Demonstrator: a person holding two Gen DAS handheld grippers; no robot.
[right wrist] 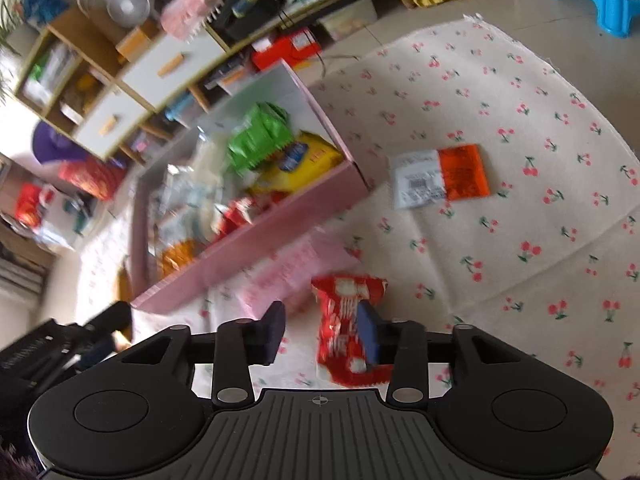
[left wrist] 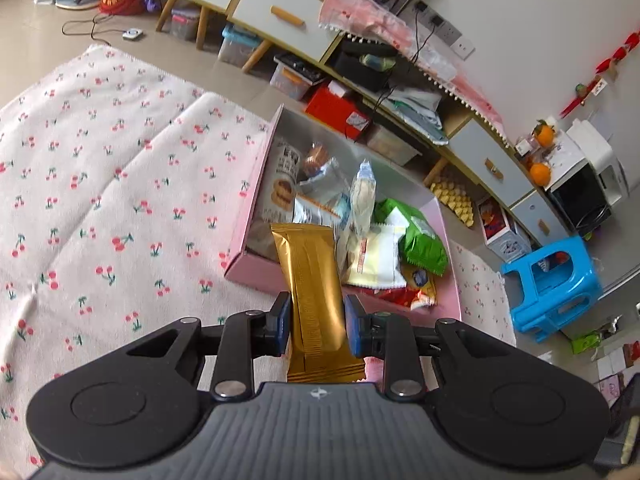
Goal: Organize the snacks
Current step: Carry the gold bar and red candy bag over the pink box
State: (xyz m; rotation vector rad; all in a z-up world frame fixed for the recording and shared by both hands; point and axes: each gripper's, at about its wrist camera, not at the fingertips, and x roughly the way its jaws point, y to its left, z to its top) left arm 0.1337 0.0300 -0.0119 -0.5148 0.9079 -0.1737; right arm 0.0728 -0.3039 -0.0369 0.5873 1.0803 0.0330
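My left gripper (left wrist: 317,325) is shut on a gold snack packet (left wrist: 314,280) and holds it just in front of the near wall of the pink box (left wrist: 256,276). The box holds several snack packets, among them a green bag (left wrist: 420,240). In the right wrist view my right gripper (right wrist: 322,330) is open above the cherry-print blanket; a red and white snack packet (right wrist: 346,320) lies under it against the right finger. The pink box (right wrist: 256,236) lies to the upper left. An orange and white packet (right wrist: 440,178) lies on the blanket to the right of the box.
The cherry-print blanket (left wrist: 100,200) covers the floor around the box. A pink packet (right wrist: 288,276) lies by the box's near wall. A low cabinet with drawers (left wrist: 280,12) and storage bins stands behind the box. A blue plastic stool (left wrist: 556,284) stands at the right.
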